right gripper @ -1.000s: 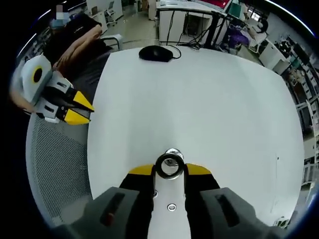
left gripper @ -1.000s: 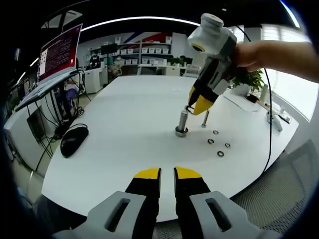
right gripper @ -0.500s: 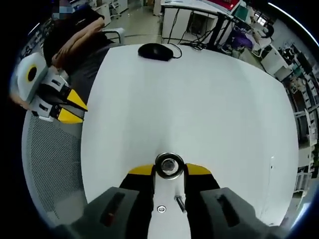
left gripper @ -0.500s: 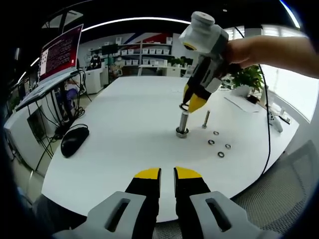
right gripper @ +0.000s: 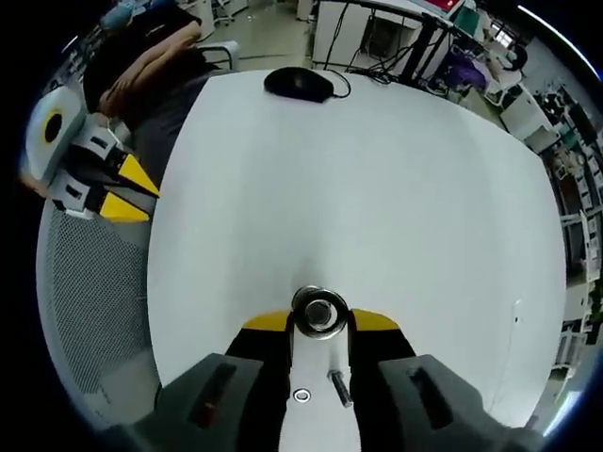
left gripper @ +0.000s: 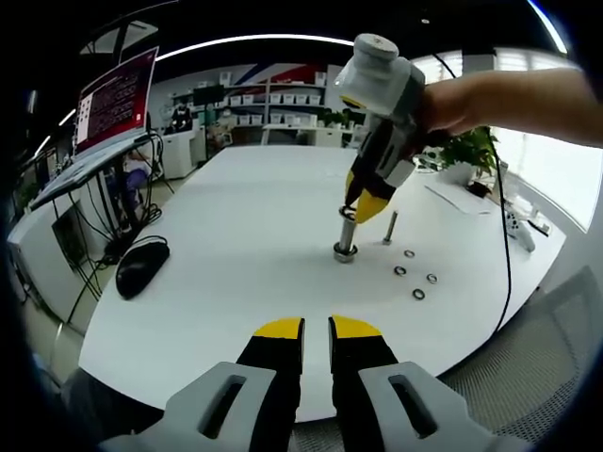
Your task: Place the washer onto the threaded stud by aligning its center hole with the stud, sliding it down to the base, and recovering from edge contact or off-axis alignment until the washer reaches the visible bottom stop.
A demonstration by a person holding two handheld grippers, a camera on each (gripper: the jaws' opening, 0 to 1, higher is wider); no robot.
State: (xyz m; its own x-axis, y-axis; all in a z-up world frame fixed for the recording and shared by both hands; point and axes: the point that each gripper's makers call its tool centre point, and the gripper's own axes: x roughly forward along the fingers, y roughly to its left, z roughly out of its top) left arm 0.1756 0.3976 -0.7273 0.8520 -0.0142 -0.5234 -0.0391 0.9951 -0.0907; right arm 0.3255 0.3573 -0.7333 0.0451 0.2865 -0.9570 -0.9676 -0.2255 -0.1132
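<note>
Washer (right gripper: 318,312) clamped flat between the yellow-tipped jaws of the right gripper (right gripper: 318,325), hole centred over the top of the threaded stud (left gripper: 346,233), at its upper end. White table (left gripper: 254,217) underneath, black mouse (left gripper: 140,265) near its far-left edge. Left gripper (left gripper: 316,329) low over the near edge, jaws nearly together, grasping nothing. Loose bolt (left gripper: 389,226) upright just beside the stud; four spare washers (left gripper: 415,279) scattered close by.
</note>
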